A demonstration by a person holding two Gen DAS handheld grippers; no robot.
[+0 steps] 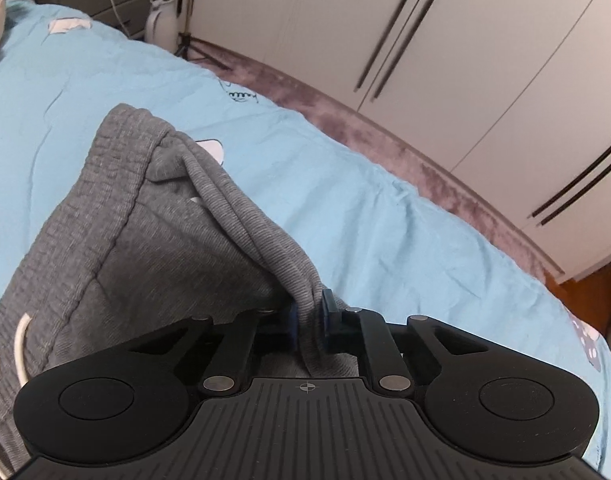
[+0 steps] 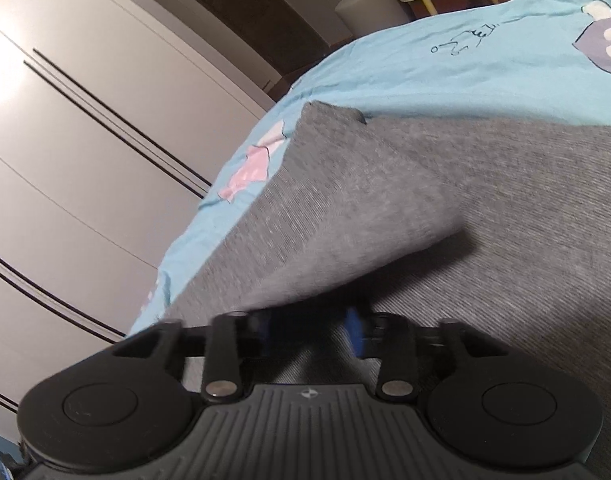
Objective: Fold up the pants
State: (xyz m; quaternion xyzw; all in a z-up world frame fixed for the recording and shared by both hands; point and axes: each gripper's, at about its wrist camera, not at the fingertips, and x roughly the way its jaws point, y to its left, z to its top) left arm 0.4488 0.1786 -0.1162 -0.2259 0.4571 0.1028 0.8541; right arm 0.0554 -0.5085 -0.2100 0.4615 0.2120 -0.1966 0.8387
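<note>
Left tool [image 1: 308, 316]: it is closed on a gathered ridge of the grey ribbed-knit cotton pants [image 1: 145, 240]; a bunched fold of cloth is pinched between the blue pads [image 1: 292, 322], which press on it from both sides.
Pants, left wrist view: they are spread on the light blue printed bed sheet [image 1: 345, 208]; the wide elastic waistband [image 1: 117, 148] is seen at the upper left, and a white drawstring [image 1: 21, 340] is seen at the left edge.
Cloth raised by the left tool: the pinched ridge is pulled up off the bed, and a tent-like slope runs from it to the waistband.
Right tool [image 2: 311, 328]: its jaws stand part open; one blue pad [image 2: 355, 332] is seen, blurred. No cloth is seen pressed between the pads, though a grey flap lies just in front of them.
Pants, right wrist view: a lifted flap of the grey knit [image 2: 325, 208] lies tilted over a flat grey layer [image 2: 505, 280]; both rest on the bed.
Handling, judged: the knit is taken to be soft, limp and light, not fragile and not slippery; it is expected to sag and crease wherever it is not supported.
Where to take hold, judged: seams, the waistband and folded edges are preferred, since several layers are caught there together; a single layer is likely to slide free of the rest.
Risk, judged: the layers may be drawn apart if one side is lifted alone.
</note>
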